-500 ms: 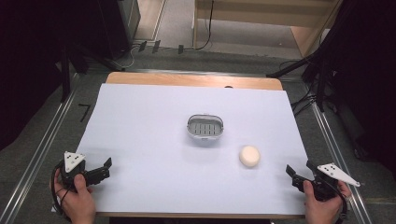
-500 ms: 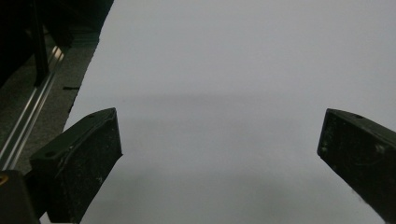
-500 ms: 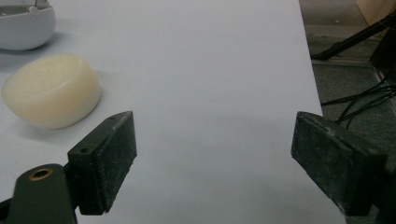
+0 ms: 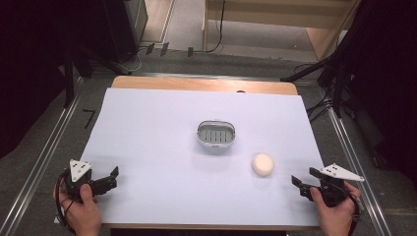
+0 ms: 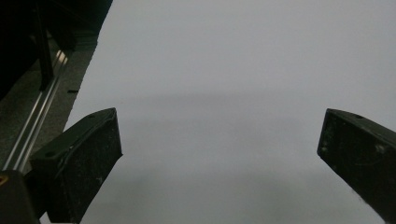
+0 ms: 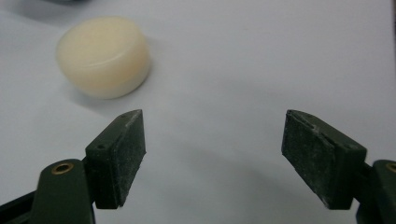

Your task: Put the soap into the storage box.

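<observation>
Soap [image 4: 262, 163], a pale cream round cake, lies flat on the white sheet that covers the table [image 4: 162, 128], right of centre and towards the near edge. In the right gripper view it [image 6: 103, 56] sits beyond the left jaw, off to the upper left, apart from both jaws and not between them; its top face looks faintly dished, though the blur there makes any marking impossible to read.

Just far-left of the soap stands a small oval soap dish [image 4: 216, 133] with a slotted floor, close to the middle of the table and near the soap without touching it. In the right gripper view a dark sliver at the top edge may be this dish, but it is cut off and too blurred to tell.

Right gripper [image 4: 302, 183] rests low at the near right corner, held in a hand [image 4: 337, 206], its jaws spread wide with nothing between them, pointing left towards the soap. Left gripper [image 4: 110, 178] sits at the near left corner in the other hand [image 4: 83, 214], jaws likewise wide apart and holding nothing; its own view looks across bare white sheet, with the table's metal side rail [image 5: 39, 126] at the left.

Nothing lies between the right gripper and the soap.
</observation>
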